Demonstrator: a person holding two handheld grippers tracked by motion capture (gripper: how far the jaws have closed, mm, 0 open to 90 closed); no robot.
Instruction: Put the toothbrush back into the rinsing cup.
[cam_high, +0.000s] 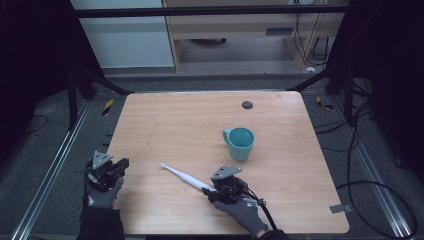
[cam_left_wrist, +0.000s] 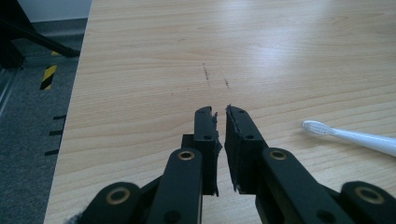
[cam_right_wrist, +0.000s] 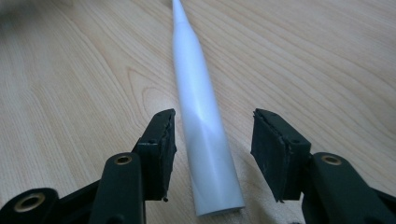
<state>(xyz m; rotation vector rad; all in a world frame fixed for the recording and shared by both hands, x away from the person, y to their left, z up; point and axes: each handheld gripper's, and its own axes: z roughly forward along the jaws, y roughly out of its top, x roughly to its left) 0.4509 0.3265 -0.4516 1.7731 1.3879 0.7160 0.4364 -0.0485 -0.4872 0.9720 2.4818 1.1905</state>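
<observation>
Right gripper view has your right gripper (cam_right_wrist: 212, 140), fingers spread, straddling the toothbrush (cam_right_wrist: 201, 121) handle on the bench (cam_high: 165, 120). Next, I judge: squeeze. Your left gripper (cam_left_wrist: 221, 135) idles, fingers nearly together.

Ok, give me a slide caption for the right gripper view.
Open right gripper straddling the handle end of a white toothbrush lying on the wooden table, fingers not touching it.
</observation>
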